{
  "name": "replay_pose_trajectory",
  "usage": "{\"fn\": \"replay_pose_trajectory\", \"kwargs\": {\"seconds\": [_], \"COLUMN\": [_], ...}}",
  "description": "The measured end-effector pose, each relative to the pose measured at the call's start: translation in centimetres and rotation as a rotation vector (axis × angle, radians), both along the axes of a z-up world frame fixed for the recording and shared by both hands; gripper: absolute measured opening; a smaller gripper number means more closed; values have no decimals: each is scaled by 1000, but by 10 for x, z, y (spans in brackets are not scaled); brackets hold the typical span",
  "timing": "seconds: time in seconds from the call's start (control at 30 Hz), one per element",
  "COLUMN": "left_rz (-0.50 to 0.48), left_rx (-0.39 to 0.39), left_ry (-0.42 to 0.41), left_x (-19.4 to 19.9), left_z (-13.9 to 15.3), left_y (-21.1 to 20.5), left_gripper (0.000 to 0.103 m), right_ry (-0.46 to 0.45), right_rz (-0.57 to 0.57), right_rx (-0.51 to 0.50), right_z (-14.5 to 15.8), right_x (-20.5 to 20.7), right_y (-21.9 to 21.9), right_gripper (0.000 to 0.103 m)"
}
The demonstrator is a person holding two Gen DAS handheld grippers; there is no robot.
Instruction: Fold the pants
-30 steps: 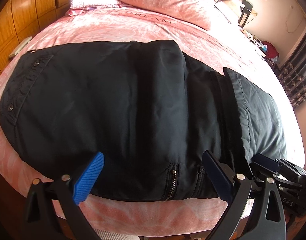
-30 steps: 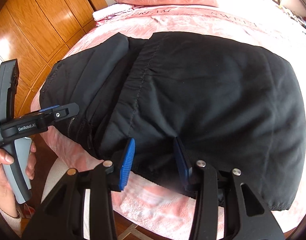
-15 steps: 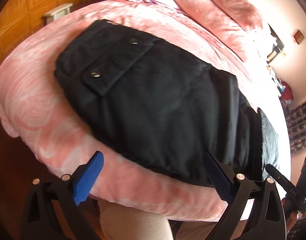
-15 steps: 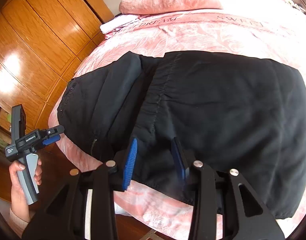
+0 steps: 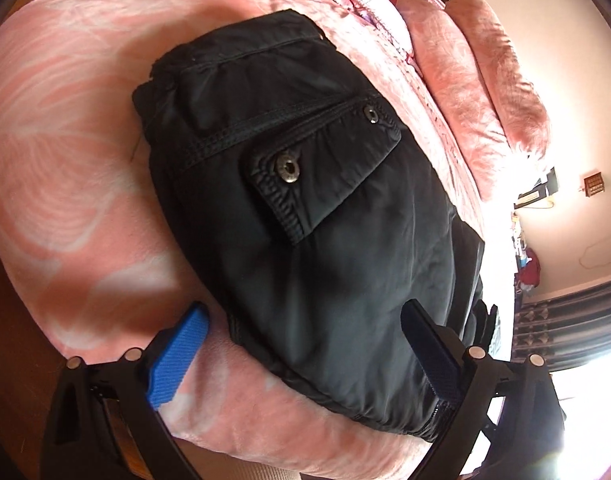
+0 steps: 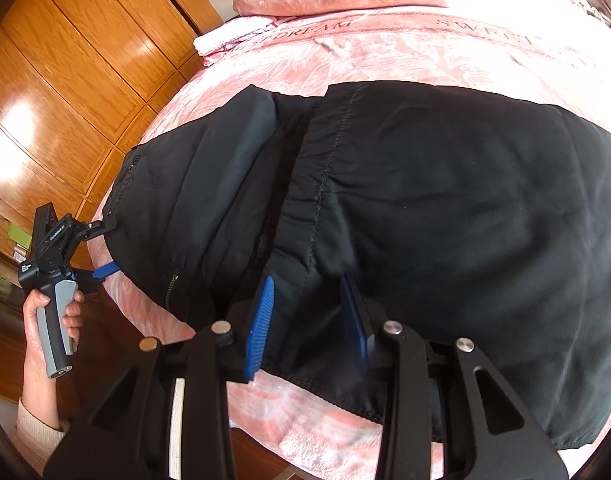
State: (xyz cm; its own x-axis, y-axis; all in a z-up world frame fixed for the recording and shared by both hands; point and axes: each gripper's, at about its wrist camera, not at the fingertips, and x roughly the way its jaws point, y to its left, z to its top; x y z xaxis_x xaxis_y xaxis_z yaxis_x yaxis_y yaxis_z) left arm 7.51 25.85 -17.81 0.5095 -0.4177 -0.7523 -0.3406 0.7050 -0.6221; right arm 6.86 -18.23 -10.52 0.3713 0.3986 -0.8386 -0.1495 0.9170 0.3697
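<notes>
Jaws on my left gripper (image 5: 301, 354) are spread wide and closing a little, straddling the near edge of the black pants (image 5: 305, 208) with no pad pressing on cloth. That gripper tilts down toward the bed (image 5: 53, 128). At the left edge of the right wrist view, a hand (image 6: 51, 320) grips its grey handle. My right gripper (image 6: 307, 320) also points down, jaws partway apart with a fold of pants edge between the ribbed blue pads (image 6: 259, 324); I can't tell if they pinch it. Pants lie folded on the fuzzy pink bedspread, smooth fabric, flap pocket (image 5: 325, 168) with metal snaps.
</notes>
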Motion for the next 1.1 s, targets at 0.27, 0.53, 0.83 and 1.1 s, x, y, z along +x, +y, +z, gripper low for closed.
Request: {"fn": "replay_pose_trajectory", "kwargs": {"seconds": [0.27,0.53,0.83,1.1], "left_rz": [144,181,109,-94], "left_rx": [-153,-138,45,273], "left_ry": [-41,-79,-248,-427], "left_x": [2,-2,-4,-3], "left_z": [-18,-13,40,104], "left_y": [16,20,-13,-78], "left_gripper": [77,19,11,11], "right_ry": [2,6,9,11], "right_rz": [-4,-2,0,-5], "right_rx": [14,19,26,46], "right_z": [-4,-8,-9,-7], "right_x": [-2,-1,-2,-2], "right_y": [-2,-5,-7,-12], "right_gripper": [35,35,35,35]}}
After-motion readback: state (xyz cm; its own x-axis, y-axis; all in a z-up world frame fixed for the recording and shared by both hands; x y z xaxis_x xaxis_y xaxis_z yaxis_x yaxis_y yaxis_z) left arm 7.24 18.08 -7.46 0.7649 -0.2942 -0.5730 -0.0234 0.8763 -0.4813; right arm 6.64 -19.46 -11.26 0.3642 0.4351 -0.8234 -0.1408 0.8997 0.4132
